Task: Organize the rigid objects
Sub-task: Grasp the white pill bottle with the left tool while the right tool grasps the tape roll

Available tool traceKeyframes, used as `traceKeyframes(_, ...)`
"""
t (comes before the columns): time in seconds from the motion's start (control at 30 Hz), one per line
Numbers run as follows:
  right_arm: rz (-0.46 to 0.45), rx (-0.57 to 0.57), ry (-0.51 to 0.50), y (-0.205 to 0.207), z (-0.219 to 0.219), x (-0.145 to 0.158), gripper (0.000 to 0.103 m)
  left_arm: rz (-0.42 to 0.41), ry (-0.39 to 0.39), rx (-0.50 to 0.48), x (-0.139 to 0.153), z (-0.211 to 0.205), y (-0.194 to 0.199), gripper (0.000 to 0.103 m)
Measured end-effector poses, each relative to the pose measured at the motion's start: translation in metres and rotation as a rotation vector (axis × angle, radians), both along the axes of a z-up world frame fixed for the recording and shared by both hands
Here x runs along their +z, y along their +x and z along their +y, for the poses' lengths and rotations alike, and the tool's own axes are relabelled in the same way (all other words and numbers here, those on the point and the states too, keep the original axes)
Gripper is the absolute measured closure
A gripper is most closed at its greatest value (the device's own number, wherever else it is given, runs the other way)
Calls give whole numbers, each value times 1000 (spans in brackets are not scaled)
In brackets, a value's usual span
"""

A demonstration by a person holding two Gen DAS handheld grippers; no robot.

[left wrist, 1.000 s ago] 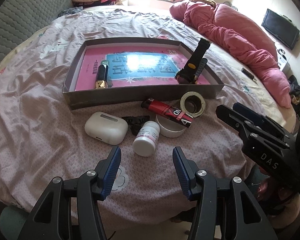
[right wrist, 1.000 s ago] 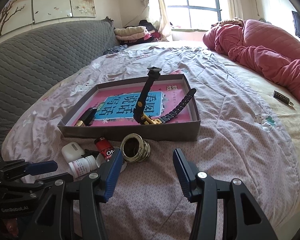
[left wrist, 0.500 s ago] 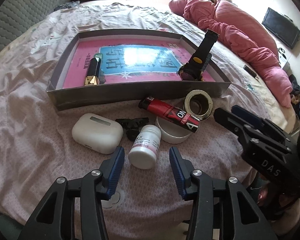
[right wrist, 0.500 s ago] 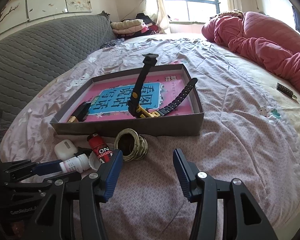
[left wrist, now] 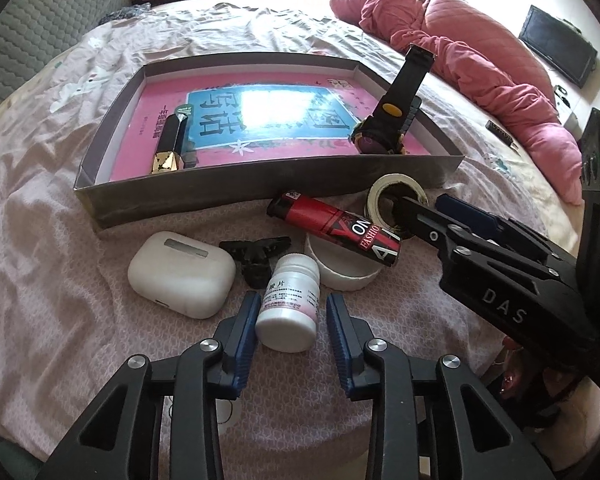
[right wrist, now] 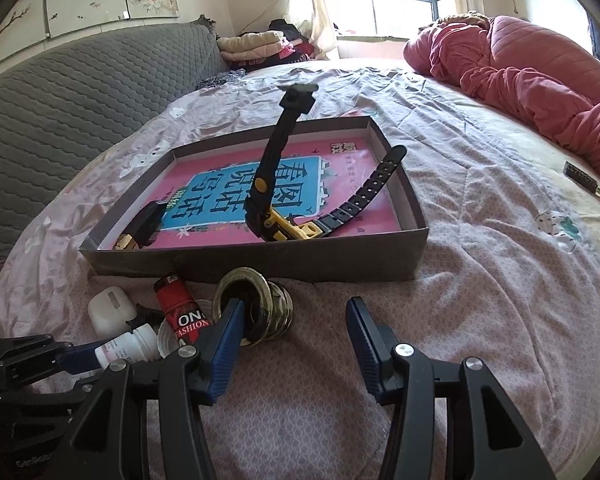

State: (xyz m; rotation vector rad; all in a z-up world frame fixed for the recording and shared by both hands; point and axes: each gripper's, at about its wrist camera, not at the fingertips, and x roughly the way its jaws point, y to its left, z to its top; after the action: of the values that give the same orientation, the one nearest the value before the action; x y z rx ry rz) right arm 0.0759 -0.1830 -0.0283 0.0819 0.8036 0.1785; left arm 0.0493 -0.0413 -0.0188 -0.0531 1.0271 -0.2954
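Bottle (left wrist: 288, 308) of white plastic lies on the bedsheet (left wrist: 40, 248) in the left wrist view, its cap end between the spread fingers of the left gripper (left wrist: 290, 330); the blue pads flank it with a sliver of gap on each side, so the tongs are released, not pinching. At ten o'clock from the bottle, just beside it, sits a white earbud case (left wrist: 182, 280), with a black clip (left wrist: 256, 252) between them. At one o'clock a red lighter (left wrist: 336, 224) rests across a white lid (left wrist: 346, 270). Farther toward twelve lies the box (left wrist: 228, 188), holding a lipstick (left wrist: 170, 146) at its left and a watch (left wrist: 388, 120) at its right.

In the right wrist view the right gripper (right wrist: 294, 330) is released too, fingers wide apart. Its left finger reaches into the hole of a tape roll (right wrist: 256, 304), possibly touching the inner rim, though the overlap hides it. The roll stands on edge near the box's front wall, at six o'clock from the watch.
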Motion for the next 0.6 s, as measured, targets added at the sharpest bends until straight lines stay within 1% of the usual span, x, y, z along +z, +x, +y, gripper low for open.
traceKeyframes(0.1,11,-9,10,4,-2,-3,57,4,-1,0,-1,-1,1,69)
traceKeyframes(0.23,30,-18,25,9,-6,-8,68,5,6,-2,-3,-2,2,69)
traceKeyframes(0.33,36,-15,48,11,-7,-9,69,4,6,-1,-3,-2,2,69)
traceKeyframes(0.4,33,-13,52,12,-7,-9,71,7,4,1,-4,-2,2,70)
traceKeyframes(0.47,25,-10,47,13,-6,-8,78,8,4,4,-4,-2,3,71)
traceKeyframes(0.5,19,-2,52,13,-5,-7,79,7,6,8,-4,-1,3,73)
traceKeyframes(0.57,9,13,62,12,-4,-6,87,8,6,11,-5,0,4,73)
traceKeyframes(0.6,2,22,55,12,-2,-5,87,8,6,13,-5,0,5,74)
